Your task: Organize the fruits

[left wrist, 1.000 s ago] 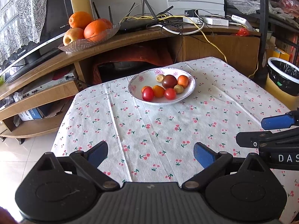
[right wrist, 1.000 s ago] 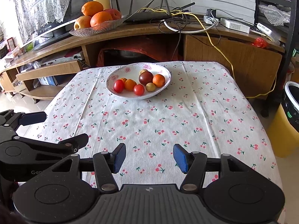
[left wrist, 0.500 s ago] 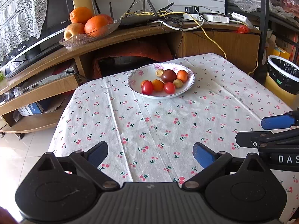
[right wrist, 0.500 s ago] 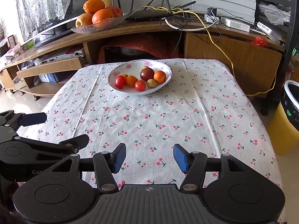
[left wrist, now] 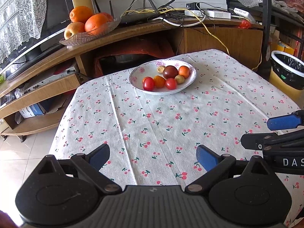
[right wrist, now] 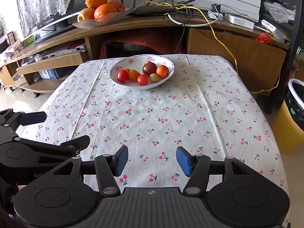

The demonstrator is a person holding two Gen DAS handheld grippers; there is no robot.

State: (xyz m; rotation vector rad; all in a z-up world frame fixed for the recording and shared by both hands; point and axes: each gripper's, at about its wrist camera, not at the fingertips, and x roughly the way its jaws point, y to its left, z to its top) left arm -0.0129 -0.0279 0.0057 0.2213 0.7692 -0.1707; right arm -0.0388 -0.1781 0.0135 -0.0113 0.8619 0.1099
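Observation:
A white flowered bowl (left wrist: 191, 79) (right wrist: 169, 76) sits at the far side of the cherry-print table and holds several small fruits: red tomatoes (left wrist: 148, 84) (right wrist: 142, 80), small oranges (left wrist: 184, 71) (right wrist: 162, 71), a dark plum (left wrist: 170, 72) (right wrist: 149, 69). My left gripper (left wrist: 153, 156) is open and empty over the near table edge. My right gripper (right wrist: 152, 160) is open and empty beside it, also far from the bowl. Each shows in the other's view, the right gripper (left wrist: 275, 131) and the left gripper (right wrist: 55, 129).
A glass dish (left wrist: 76, 39) (right wrist: 85, 24) with big oranges and an apple stands on the wooden TV stand behind the table. Cables and a router lie there too. A yellow bin with a black liner (left wrist: 285, 72) (right wrist: 290, 117) stands right of the table.
Both grippers have drawn back from the bowl, which looks smaller and farther. Both stay open.

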